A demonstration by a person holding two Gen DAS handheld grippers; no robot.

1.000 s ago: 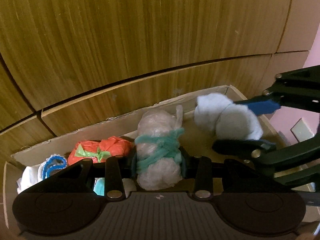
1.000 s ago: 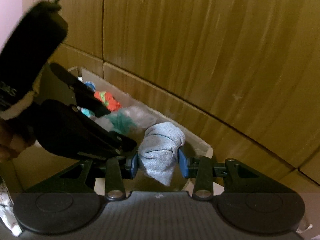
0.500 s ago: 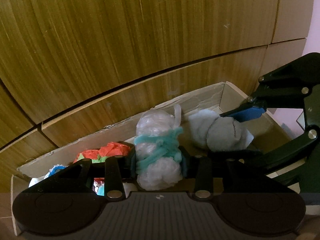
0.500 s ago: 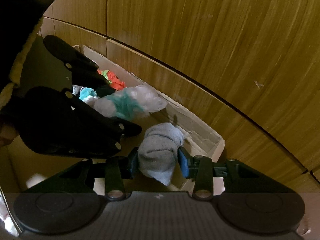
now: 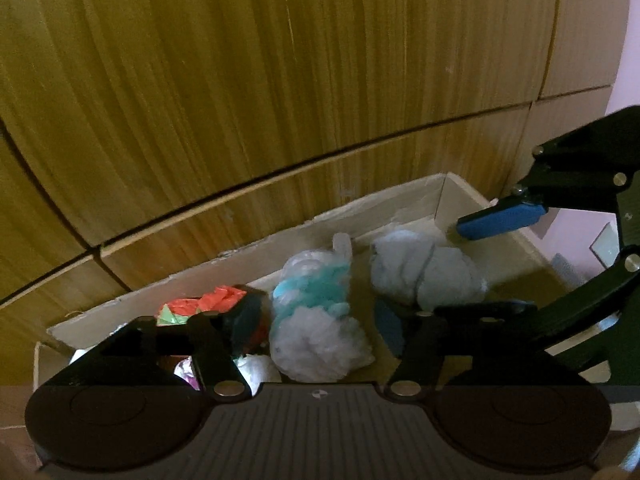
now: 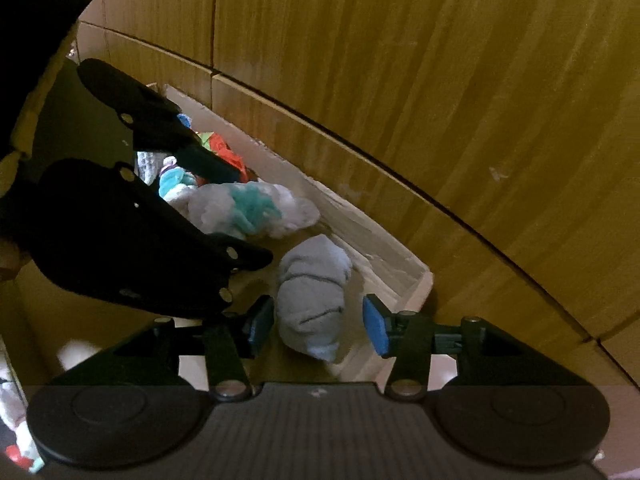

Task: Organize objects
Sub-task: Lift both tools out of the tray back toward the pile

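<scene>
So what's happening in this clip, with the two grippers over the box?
A person is packing rolled bundles into a shallow cardboard box set against a wooden cabinet. The left gripper is open around a white plastic bundle tied with teal cord. The right gripper is open too, its blue pads clear of the pale blue rolled cloth lying in the box corner. A red and green bundle sits further left.

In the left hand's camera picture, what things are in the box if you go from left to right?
Red and green bundle → white bundle tied with teal yarn → light blue bundle → blue pad of the right gripper, hovering open over the cardboard box.
</scene>
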